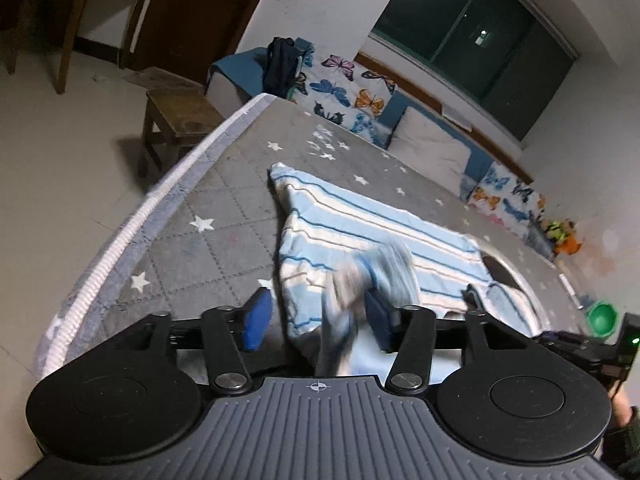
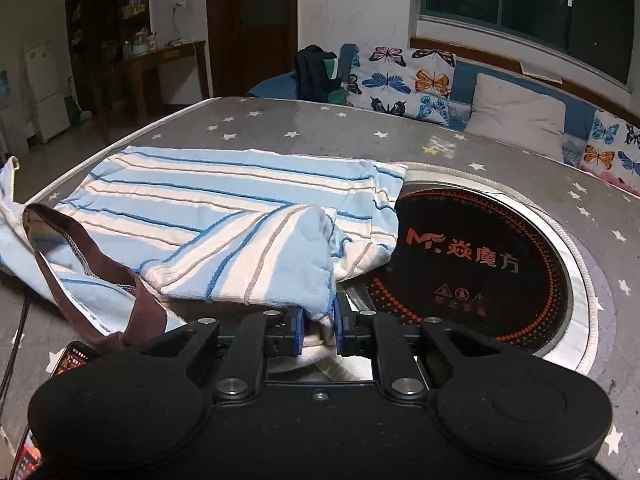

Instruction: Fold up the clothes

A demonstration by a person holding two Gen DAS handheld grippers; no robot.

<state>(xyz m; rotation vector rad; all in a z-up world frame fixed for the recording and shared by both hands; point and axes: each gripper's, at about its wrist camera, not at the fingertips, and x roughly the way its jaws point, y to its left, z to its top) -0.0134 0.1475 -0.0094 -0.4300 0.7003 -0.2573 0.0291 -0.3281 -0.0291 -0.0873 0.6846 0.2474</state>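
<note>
A blue-and-white striped shirt (image 2: 224, 200) with a brown collar (image 2: 100, 264) lies on the grey star-patterned table cover (image 2: 320, 132). One sleeve is folded over its body. My right gripper (image 2: 319, 322) is shut on the sleeve's edge. In the left wrist view the shirt (image 1: 360, 216) lies ahead. My left gripper (image 1: 316, 316) is open, its blue pads (image 1: 256, 320) wide apart, with a blurred fold of the shirt between them.
A round black induction hob (image 2: 480, 256) is set in the table, partly under the shirt. A phone (image 2: 68, 360) lies at the near left. Butterfly cushions (image 2: 400, 80) and a sofa stand behind. A wooden stool (image 1: 176, 124) stands beside the table edge. A green bowl (image 1: 600, 318) lies at right.
</note>
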